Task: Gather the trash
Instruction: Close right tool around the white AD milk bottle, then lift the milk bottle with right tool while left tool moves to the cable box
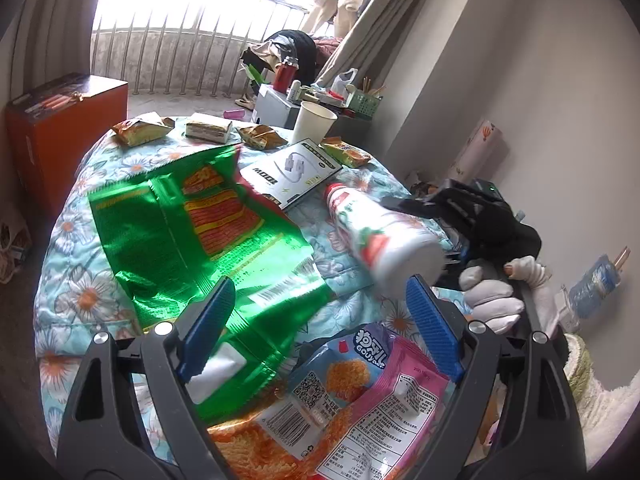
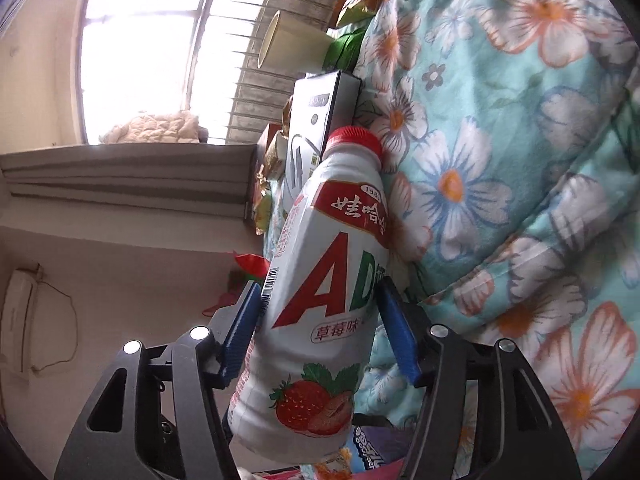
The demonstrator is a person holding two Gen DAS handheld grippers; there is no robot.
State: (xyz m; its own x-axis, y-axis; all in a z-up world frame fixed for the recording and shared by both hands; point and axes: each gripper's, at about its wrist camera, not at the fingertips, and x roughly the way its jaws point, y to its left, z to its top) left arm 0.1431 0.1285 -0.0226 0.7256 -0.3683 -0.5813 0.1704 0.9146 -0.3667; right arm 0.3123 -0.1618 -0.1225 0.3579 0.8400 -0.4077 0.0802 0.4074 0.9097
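Right jaws closed on the white strawberry-drink bottle (image 2: 320,292), blue pads pressed to either side of its label band about mid-body; the right gripper (image 2: 318,326) holds it tilted, red cap (image 2: 354,140) pointing away toward the black-and-white box (image 2: 320,116), base nearest the camera. The left view shows the same bottle (image 1: 380,236) clear of the floral quilt (image 1: 80,264), carried near the bed's right edge by a white-gloved hand (image 1: 496,296). Handling, as judged: thin plastic, smooth shrink label, probably light if emptied; the wall would dent under hard squeeze and the round body could twist between flat pads, so a mid-body hold across the widest part looks the safest place, and that is where it is gripped. Left jaws wide apart and holding nothing; the left gripper (image 1: 320,320) hovers over the big green foil bag (image 1: 192,236), one pad above its lower edge, with the pink-and-orange snack packet (image 1: 352,408) directly beneath and between the fingers. Both wrappers are limp, crinkly, slippery film; best pinched at an edge or a raised fold. Farther out: small snack wrappers (image 1: 140,130), paper cup (image 1: 314,122).
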